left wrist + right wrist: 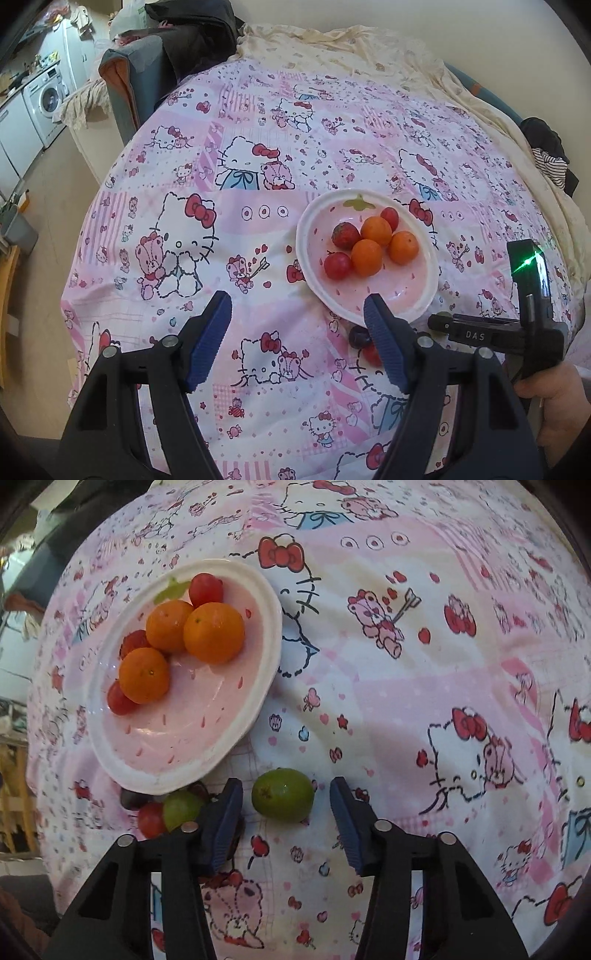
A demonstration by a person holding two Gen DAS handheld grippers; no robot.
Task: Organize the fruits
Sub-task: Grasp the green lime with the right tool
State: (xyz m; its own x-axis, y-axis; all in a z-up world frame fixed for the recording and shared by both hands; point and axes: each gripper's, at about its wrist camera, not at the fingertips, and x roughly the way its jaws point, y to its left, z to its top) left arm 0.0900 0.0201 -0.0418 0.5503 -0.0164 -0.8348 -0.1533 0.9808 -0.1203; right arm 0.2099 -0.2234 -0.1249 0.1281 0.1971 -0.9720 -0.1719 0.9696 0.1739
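Right claw (pixel 286 808) spread around green fruit (pixel 282 794) on bedspread (pixel 406 686), pads not touching. Left claw (pixel 297 332) spread, empty, near plate (pixel 369 314)

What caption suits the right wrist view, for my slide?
Right hand-held gripper open around a green fruit on the cloth, beside the plate of fruit.

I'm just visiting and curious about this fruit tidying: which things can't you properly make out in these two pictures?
- Left wrist view: a dark fruit and a red fruit below the plate, half hidden by the left gripper finger.
- Right wrist view: a second green fruit partly behind the right gripper finger; a strawberry mostly behind the oranges.
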